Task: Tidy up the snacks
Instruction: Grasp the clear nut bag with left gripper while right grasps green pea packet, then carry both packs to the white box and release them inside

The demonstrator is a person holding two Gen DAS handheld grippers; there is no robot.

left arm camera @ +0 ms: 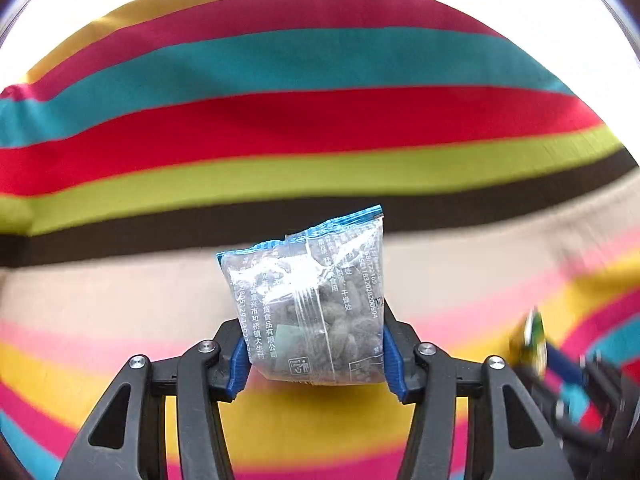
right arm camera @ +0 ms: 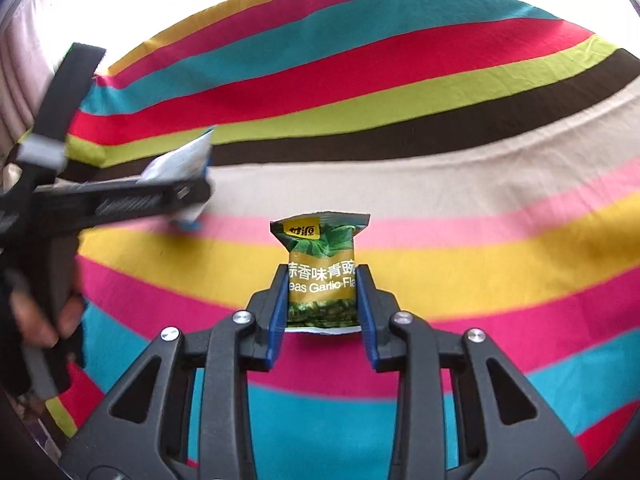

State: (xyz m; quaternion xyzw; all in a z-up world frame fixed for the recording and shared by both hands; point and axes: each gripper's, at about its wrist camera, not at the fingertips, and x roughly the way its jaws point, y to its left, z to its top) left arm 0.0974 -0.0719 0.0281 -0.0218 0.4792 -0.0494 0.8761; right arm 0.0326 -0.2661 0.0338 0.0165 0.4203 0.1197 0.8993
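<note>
My left gripper point(left arm camera: 314, 354) is shut on a clear snack packet with a blue top edge point(left arm camera: 316, 304), held above the striped cloth. My right gripper point(right arm camera: 322, 304) is shut on a green and yellow garlic pea packet point(right arm camera: 322, 276), also held above the cloth. In the right wrist view the left gripper point(right arm camera: 120, 198) shows at the left with its clear packet point(right arm camera: 180, 162). In the left wrist view the right gripper point(left arm camera: 576, 380) shows blurred at the lower right with the green packet point(left arm camera: 532, 340).
A cloth with bright stripes point(right arm camera: 460, 92) covers the whole surface under both grippers. A bright white background lies beyond its far edge. A hand point(right arm camera: 48, 316) holds the left gripper's handle at the left of the right wrist view.
</note>
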